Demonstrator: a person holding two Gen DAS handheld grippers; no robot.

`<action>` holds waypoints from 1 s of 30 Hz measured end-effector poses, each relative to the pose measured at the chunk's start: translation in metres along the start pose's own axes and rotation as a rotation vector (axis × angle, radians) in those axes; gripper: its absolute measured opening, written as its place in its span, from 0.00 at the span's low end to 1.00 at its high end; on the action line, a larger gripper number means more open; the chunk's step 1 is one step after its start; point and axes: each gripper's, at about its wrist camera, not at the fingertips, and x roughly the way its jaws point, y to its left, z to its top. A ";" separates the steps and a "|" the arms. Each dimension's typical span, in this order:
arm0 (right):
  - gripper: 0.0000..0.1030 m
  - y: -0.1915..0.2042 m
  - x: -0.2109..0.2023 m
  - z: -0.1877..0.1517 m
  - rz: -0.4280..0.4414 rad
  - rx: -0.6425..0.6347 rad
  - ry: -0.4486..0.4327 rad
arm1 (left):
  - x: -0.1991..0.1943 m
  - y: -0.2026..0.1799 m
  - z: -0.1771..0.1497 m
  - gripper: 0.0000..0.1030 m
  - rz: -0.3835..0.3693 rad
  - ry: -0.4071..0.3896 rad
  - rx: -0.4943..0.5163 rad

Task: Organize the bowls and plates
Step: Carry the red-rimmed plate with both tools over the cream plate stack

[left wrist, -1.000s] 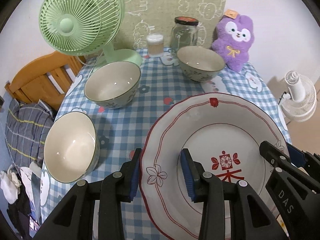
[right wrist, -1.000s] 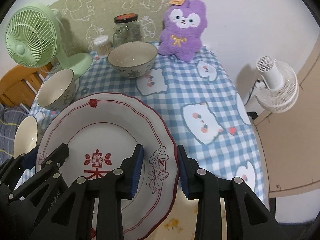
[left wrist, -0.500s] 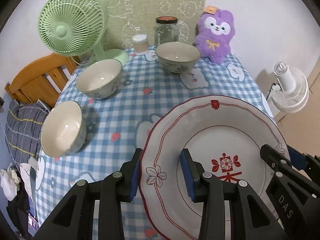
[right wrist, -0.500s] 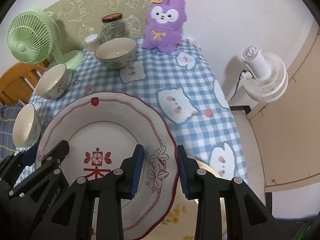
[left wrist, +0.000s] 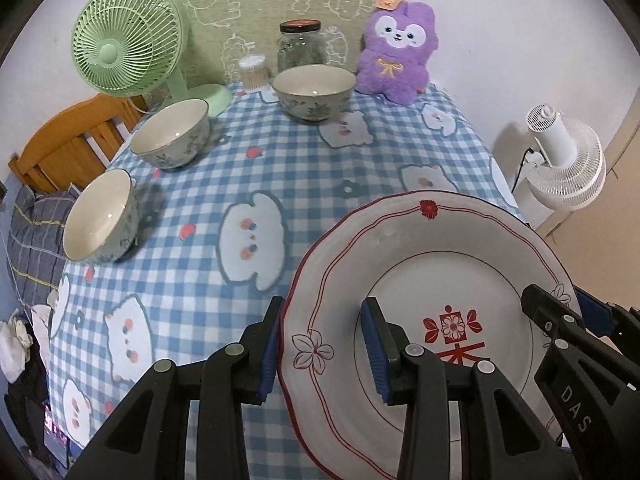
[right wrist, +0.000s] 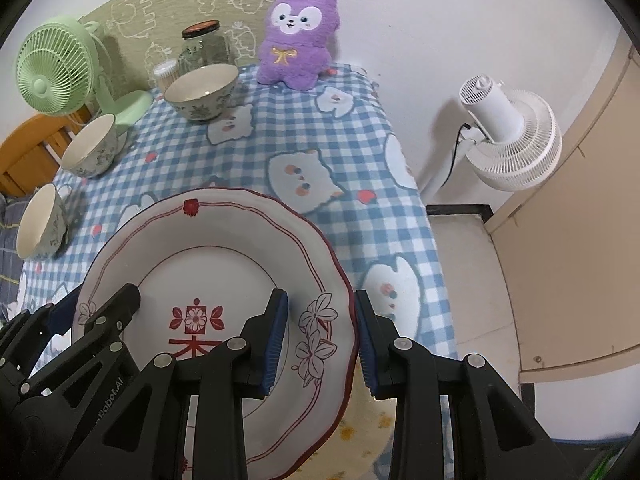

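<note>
We hold the plate between us, our left gripper clamped on its left rim and our right gripper clamped on its right rim, one finger of each over the face and the other outside the edge. The plate's near edge is cut off by the frame bottom and by our fingers, so we cannot see what lies under it there. It sits roughly level above the near end of the bench, its red flower mark on the far rim and the red character near us. Compared with a second ago, the plate has come back toward the near end, and more checked cloth now shows beyond it. Farther out on the left stand the nearest bowl and the middle bowl, then the far bowl at the back. Behind it are a jar, a green fan and a purple toy. A white fan stands off the bench to the right.
</note>
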 end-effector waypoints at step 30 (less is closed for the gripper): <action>0.35 -0.030 0.025 -0.057 -0.011 -0.028 0.072 | 0.017 -0.032 -0.060 0.37 0.008 0.046 -0.007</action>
